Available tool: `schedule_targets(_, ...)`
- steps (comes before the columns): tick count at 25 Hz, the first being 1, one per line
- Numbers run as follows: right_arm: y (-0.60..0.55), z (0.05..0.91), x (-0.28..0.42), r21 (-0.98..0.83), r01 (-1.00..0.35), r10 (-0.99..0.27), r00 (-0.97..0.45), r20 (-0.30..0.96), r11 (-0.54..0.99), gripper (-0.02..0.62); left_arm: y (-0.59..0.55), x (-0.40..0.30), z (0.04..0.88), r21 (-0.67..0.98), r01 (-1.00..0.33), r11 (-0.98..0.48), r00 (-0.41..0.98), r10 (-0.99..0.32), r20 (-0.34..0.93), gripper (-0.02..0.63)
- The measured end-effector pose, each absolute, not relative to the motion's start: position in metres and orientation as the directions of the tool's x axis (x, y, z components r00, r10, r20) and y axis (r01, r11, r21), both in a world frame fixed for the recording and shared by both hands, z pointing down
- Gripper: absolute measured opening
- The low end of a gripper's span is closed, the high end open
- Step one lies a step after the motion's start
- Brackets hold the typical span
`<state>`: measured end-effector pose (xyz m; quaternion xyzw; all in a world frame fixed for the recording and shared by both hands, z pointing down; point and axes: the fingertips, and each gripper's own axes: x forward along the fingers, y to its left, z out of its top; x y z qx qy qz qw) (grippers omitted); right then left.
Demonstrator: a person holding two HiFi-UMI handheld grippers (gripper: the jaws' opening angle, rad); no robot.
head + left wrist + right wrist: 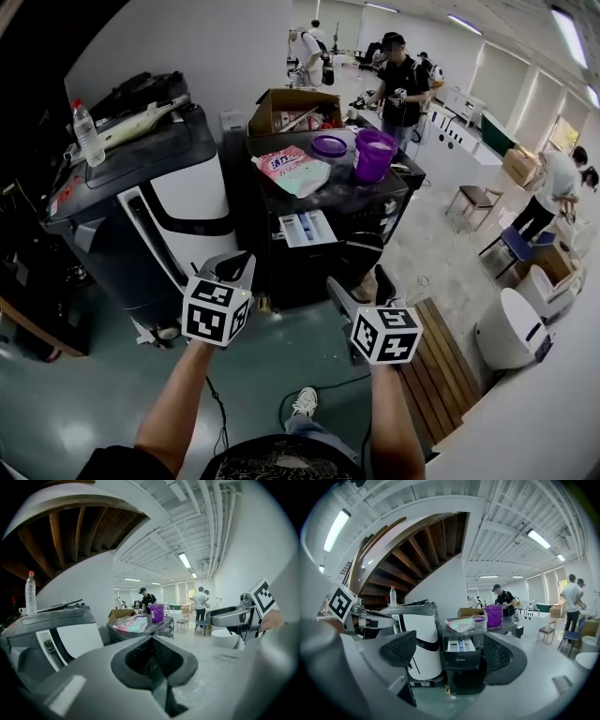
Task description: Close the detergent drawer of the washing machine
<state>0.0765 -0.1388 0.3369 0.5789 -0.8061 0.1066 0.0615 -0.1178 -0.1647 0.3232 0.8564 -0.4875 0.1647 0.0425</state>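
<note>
The black washing machine (375,202) stands ahead of me, its detergent drawer (307,228) pulled out with white and blue compartments showing. In the right gripper view the drawer (459,645) appears between the spread jaws but still some way off. My right gripper (364,286) is open and empty, held in front of and below the drawer. To its left, my left gripper (234,266) is shut on nothing. In the left gripper view the left gripper (152,660) has its pads together, and the machine's top (150,627) lies beyond.
A detergent bag (292,169), a purple bucket (373,153), a purple lid (328,145) and a cardboard box (295,108) sit on the washing machine. A grey-and-white machine (178,211) with a bottle (86,131) stands left. A wooden pallet (441,361) and white bin (511,328) are right. People stand behind.
</note>
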Motion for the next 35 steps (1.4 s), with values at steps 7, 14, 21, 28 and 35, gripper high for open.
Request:
schedule_targets(7,-0.193,0.34,0.086,-0.113,-0.937,-0.906,-0.348,0.24,0.33,0.453,-0.213,-0.106,0.324,-0.094,-0.86,-0.502,0.446,-0.827,0.342,0.001)
schedule_targets(14,-0.237,0.344,0.1,-0.129,-0.927,-0.894,-0.373,0.249,0.352,0.448,-0.254,-0.091,0.324,-0.093,-0.872,-0.48,0.422,-0.836,0.351,0.002)
schedule_targets(21,-0.273,0.349,0.116,-0.141,-0.917,-0.881,-0.399,0.255,0.374,0.445,-0.286,-0.072,0.325,-0.103,-0.88,-0.465,0.402,-0.841,0.361,0.002)
schedule_targets(28,-0.306,0.354,0.132,-0.152,-0.907,-0.87,-0.421,0.258,0.394,0.44,-0.316,-0.054,0.329,-0.105,-0.889,-0.447,0.382,-0.847,0.37,0.002)
schedule_targets(35,-0.325,0.355,0.14,-0.162,-0.896,-0.862,-0.442,0.247,0.413,0.437,-0.335,-0.037,0.329,-0.129,-0.883,-0.451,0.376,-0.845,0.381,0.002)
